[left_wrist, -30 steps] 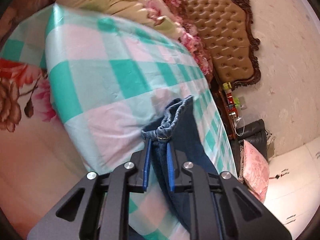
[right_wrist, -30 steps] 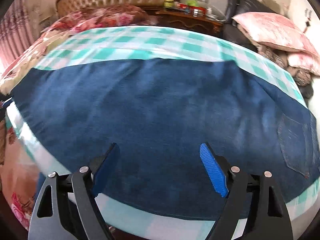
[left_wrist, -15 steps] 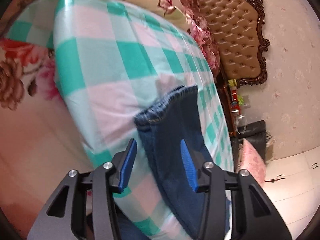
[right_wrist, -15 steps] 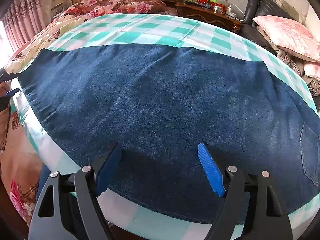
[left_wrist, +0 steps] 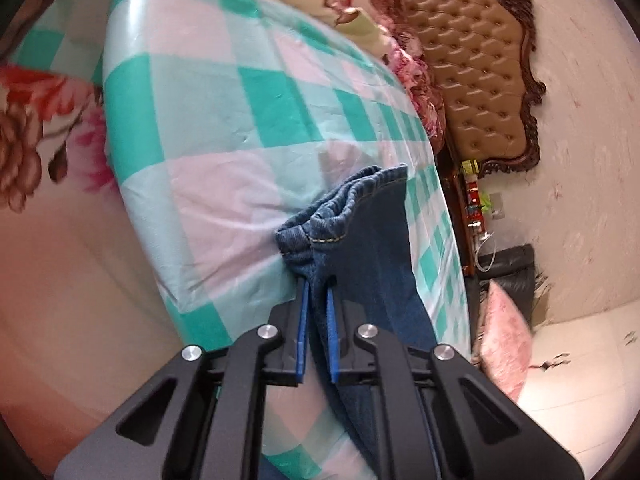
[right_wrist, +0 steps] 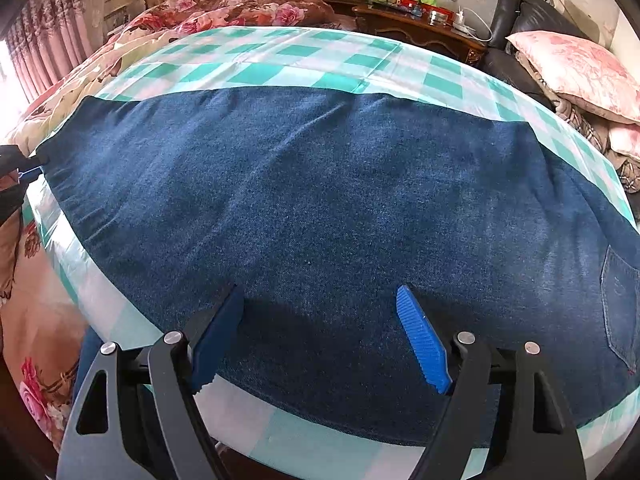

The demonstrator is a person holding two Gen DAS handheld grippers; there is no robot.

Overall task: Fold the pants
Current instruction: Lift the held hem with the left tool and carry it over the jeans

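The jeans [right_wrist: 320, 208] lie stretched lengthwise across the bed [right_wrist: 304, 64], flat on the green-and-pink checked sheet, a back pocket showing at the far right end. That layout makes sense: spread out flat, the pair is ready to be doubled end over end.

Over at the cuff end, the left gripper [left_wrist: 317, 300] is closing, its blue fingers [left_wrist: 303, 320] nearly together with a bunch of hem denim pinched between them. The hem puckers just ahead of the fingertips, so the cloth looks truly caught, not merely brushed. I'd say it takes the corner at the edge of the mattress because that is the handle for carrying this end toward the waist. The tool tilts downward and forward along the sheet, coming in from off the side of the bed.

Now the right gripper [right_wrist: 320, 336]: fingers spread wide, holding nothing, poised steeply downward over the near long edge of the denim around mid-leg. Its shadow sits dark on the fabric right below; whether the tips touch the cloth I cannot tell. My read is that it waits to pin or pick the near edge.
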